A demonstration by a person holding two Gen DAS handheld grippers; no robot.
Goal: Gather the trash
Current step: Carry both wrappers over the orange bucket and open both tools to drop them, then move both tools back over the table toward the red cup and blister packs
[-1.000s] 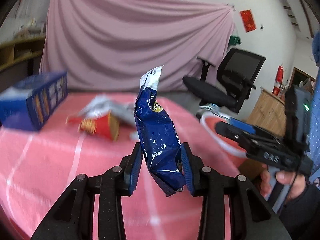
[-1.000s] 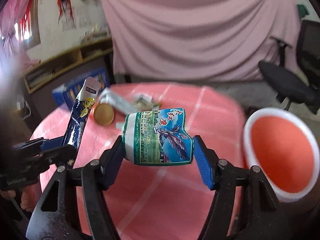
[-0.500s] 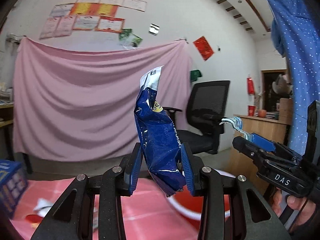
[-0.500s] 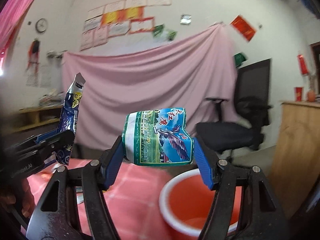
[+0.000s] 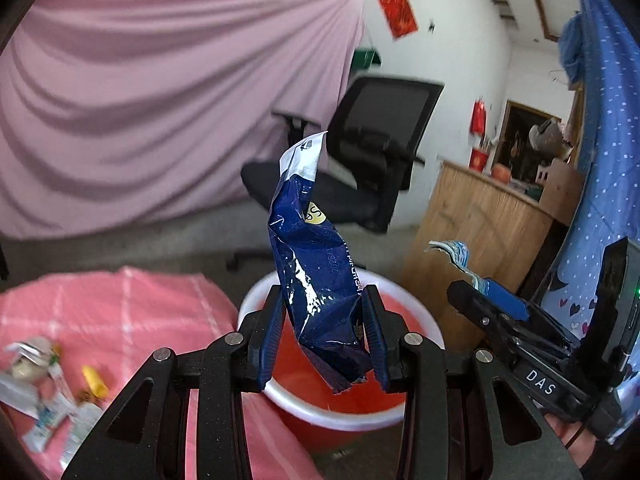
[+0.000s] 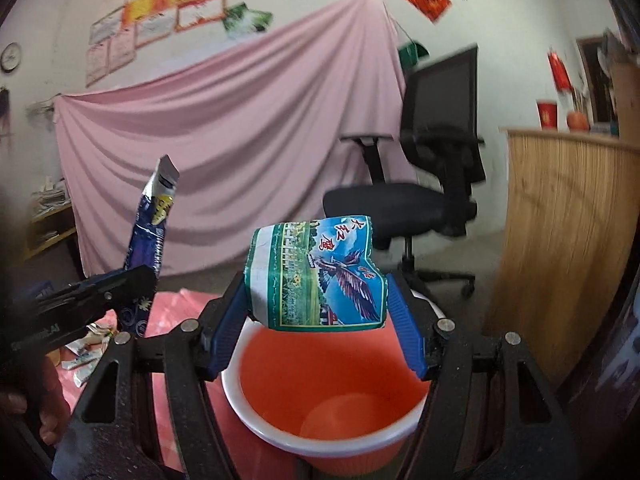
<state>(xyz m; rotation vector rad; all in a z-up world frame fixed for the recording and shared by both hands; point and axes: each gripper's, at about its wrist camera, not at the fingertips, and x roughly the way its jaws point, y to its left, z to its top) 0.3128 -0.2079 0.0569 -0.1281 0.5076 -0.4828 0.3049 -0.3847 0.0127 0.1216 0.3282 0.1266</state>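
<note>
Blue wrapper (image 5: 320, 280) — green pack (image 6: 316, 280) — gripped above bucket (image 6: 256, 412)

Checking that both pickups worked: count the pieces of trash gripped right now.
2: the blue snack wrapper in the left hand-held gripper, the green-and-blue packet in the right hand-held gripper.

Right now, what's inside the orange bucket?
The orange bucket looks empty: only its bare bottom shows. The green packet in the right gripper hides part of the far rim.
</note>
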